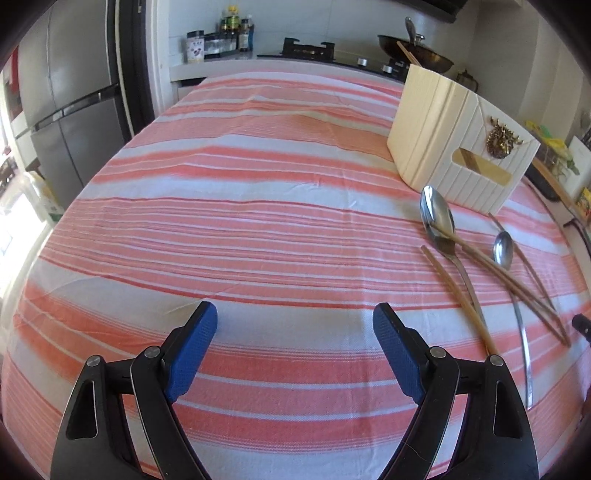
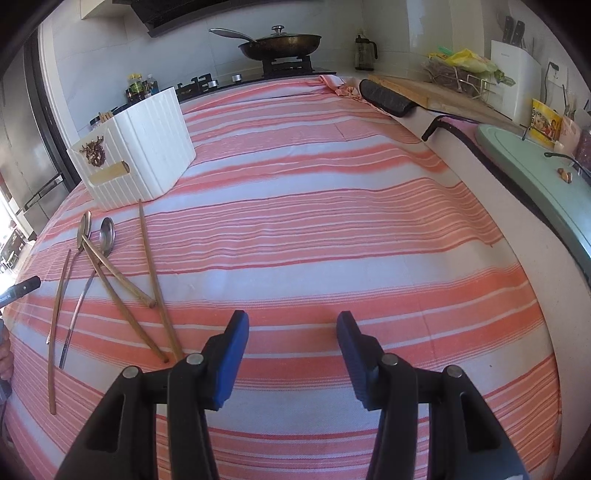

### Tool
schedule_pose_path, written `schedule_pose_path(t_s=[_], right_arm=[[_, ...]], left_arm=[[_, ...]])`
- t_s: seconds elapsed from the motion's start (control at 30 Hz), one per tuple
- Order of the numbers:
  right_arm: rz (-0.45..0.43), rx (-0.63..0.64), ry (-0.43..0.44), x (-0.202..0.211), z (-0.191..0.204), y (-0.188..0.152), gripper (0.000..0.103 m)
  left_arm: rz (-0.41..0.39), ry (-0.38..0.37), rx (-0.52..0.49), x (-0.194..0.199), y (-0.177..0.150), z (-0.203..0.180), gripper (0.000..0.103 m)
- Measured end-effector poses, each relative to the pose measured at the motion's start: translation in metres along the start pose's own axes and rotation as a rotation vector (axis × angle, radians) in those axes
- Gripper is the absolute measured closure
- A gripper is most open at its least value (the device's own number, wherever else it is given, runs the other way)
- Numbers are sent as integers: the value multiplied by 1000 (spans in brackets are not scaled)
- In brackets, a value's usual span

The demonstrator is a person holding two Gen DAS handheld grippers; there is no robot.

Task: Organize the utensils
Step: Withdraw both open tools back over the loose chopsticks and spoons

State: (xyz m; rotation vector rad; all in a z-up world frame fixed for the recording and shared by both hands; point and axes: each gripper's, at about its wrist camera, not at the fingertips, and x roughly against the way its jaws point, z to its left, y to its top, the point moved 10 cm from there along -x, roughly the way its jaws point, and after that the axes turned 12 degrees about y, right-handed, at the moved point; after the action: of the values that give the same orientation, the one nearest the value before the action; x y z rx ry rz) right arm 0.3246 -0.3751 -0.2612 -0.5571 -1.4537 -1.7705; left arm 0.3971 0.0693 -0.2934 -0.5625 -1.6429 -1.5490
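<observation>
A home kitchen: a lidded frying pan (image 2: 279,45) on a gas stove (image 2: 286,66), a steel fridge (image 1: 70,107).

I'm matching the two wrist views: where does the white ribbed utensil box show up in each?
Left wrist: white utensil box at upper right, beyond the spoons.
Right wrist: white utensil box at upper left, above the chopsticks.
Shared landmark: the lidded pan on the stove behind.

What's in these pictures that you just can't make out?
- Inside of the white holder: hidden by its own walls in both views; only chopstick tips poke out.
- Long spoon's handle: its end runs behind the left claw in the left view.
- Bottle labels: too small.
</observation>
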Motion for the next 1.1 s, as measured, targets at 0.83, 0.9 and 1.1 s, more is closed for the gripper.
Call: schedule_pose_path(t_s=[0.83, 0.9, 1.1], right_arm=[[8, 25, -32, -5, 2, 0, 48], [8, 24, -31, -5, 1, 1, 48], [11, 29, -39, -5, 2, 0, 47]], left_arm=[[22, 43, -40, -6, -5, -1, 3], [22, 42, -40, -6, -5, -1, 2], [10, 31, -12, -1, -3, 1, 3]])
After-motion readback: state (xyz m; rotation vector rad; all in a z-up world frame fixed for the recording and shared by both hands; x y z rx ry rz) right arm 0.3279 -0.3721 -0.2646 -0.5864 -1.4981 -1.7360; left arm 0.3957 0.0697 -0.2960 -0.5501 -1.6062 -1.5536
